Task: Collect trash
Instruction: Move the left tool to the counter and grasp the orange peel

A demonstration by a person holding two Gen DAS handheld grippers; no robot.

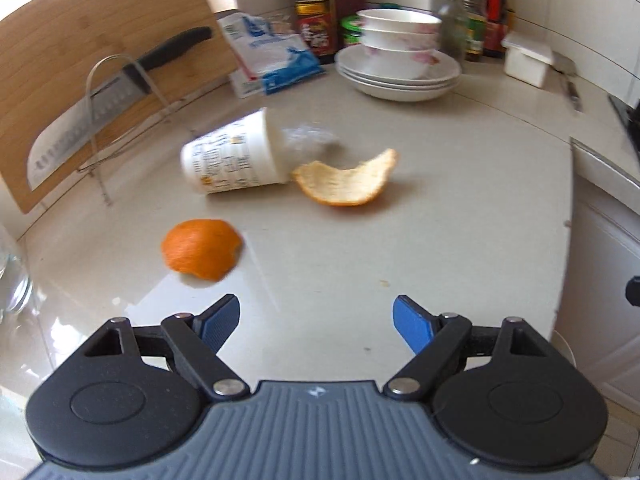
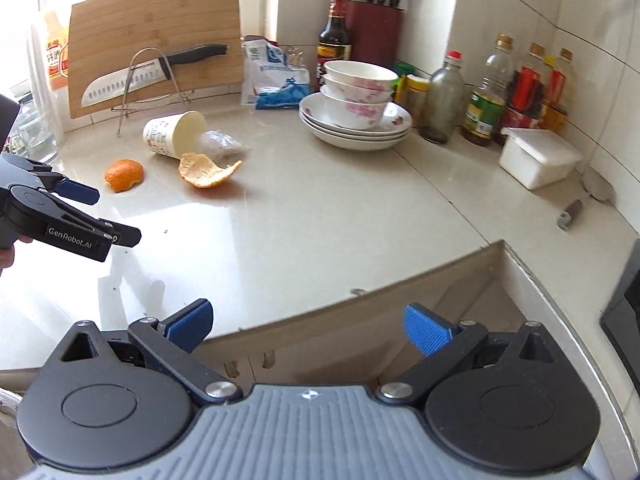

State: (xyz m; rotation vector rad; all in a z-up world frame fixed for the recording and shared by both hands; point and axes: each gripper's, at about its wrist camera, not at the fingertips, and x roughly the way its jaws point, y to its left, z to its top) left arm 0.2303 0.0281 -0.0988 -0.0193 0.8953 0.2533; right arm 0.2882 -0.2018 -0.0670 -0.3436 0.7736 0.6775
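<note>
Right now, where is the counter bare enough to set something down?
Free: the wide patch of counter between the flat orange peel, stacked dishes and white box. Crowded: around the tipped paper cup, and along the back wall by the bottles.

The countertop (image 2: 320, 216) is bare across its middle and front, giving open passage toward the tipped paper cup (image 2: 174, 134) and the two orange peels (image 2: 208, 170) lying near it. The knife rack (image 2: 150, 80) and cutting board (image 2: 156, 12) close off the rear left. Stacked bowls and plates (image 2: 356, 108), bottles (image 2: 488, 96) and a white box (image 2: 538, 156) block the rear right.
</note>
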